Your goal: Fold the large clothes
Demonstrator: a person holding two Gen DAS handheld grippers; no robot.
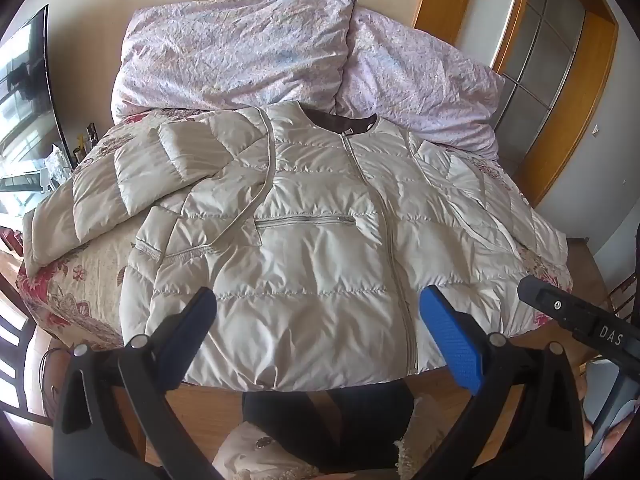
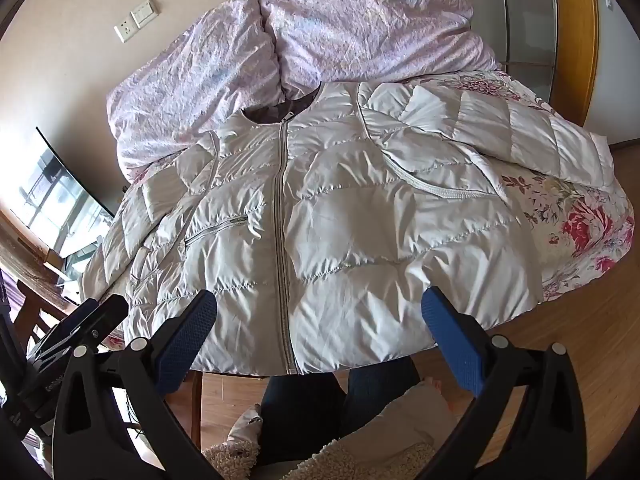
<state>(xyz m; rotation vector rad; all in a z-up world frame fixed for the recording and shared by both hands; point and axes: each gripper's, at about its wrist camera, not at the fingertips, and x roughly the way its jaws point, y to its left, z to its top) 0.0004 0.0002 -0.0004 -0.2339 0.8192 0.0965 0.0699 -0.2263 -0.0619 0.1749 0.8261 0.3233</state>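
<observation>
- one puffy cream jacket lies front-up and zipped on the bed, its hem just ahead of both grippers.
- left gripper: jaws wide apart, nothing between them, hovering over the hem beside the zipper.
- right gripper: jaws also spread, empty, above the hem.
- two sleeves: the one beyond the left gripper is bent back over the shoulder; the other stretches out past the right gripper.
- one chest pocket zip.
- two lilac pillows lie beyond the collar.
</observation>
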